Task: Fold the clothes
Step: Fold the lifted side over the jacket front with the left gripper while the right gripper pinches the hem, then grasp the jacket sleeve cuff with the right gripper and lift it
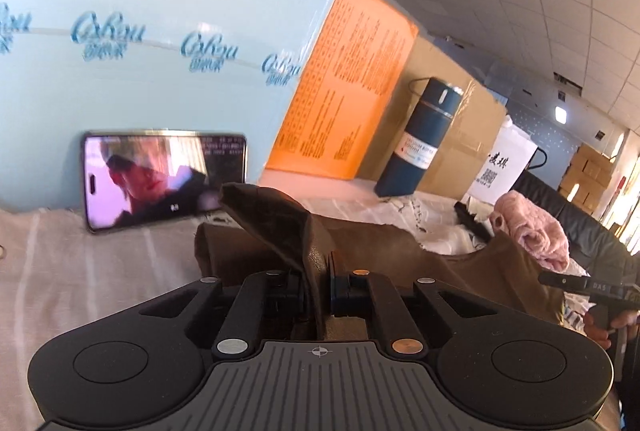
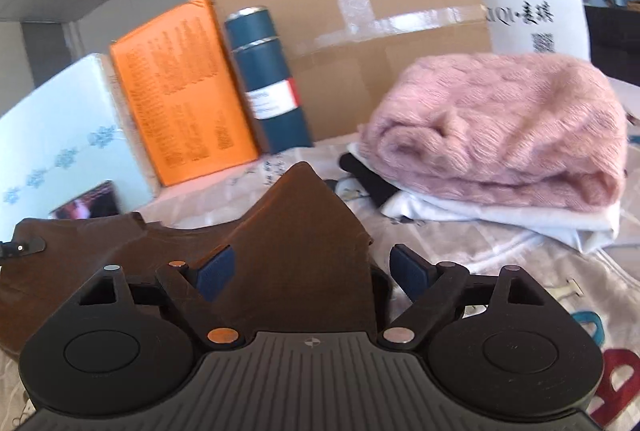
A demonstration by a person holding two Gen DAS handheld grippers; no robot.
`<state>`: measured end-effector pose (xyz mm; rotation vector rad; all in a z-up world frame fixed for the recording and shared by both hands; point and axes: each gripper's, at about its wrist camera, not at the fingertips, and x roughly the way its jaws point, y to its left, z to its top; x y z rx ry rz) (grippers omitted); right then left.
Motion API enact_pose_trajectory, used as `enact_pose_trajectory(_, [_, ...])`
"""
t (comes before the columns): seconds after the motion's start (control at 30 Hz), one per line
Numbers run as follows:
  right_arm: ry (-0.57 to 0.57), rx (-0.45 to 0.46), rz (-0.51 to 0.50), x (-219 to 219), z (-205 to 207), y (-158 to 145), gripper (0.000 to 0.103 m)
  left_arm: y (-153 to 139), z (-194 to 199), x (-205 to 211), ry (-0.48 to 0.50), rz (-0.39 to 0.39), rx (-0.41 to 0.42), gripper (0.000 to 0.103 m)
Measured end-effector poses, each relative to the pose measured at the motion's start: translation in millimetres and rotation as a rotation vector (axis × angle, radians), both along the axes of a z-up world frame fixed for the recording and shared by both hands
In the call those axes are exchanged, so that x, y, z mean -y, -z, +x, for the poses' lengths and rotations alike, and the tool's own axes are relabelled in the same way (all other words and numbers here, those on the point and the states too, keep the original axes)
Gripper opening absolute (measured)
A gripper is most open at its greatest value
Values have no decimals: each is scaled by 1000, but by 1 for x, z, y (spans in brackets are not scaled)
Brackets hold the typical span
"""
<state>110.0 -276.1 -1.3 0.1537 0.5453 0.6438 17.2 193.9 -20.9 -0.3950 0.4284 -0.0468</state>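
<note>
Two wrist views. Left wrist view: the left gripper is pinched nearly shut on a raised fold of the brown garment, lifting that edge off the bed sheet, probably so it can be carried over; a phone leans against the wall. Right wrist view: the right gripper stands wide open, cloth peaking between its unpressed pads. Only this view shows the folded pink sweater stacked on white clothes.
</note>
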Motion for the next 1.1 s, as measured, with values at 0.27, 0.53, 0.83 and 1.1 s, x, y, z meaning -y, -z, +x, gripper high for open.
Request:
enact_pose_trajectory(0.27, [106,-6,-1,15,-17,5,29,5,5,-2,-35,19,-11,26])
enact_pose_trajectory(0.53, [168,-26,97,33,-64,-6,81,-20,-34,4,-62,-4,-56,96])
enact_pose_trajectory(0.83, [181,-258,280,40,-86,4,86,-6,-65,29,-61,-1,-166,97])
enact_pose_trajectory(1.1, [279,-332,399,16,-55,20,86,9,-76,25,-94,-118,-144,97])
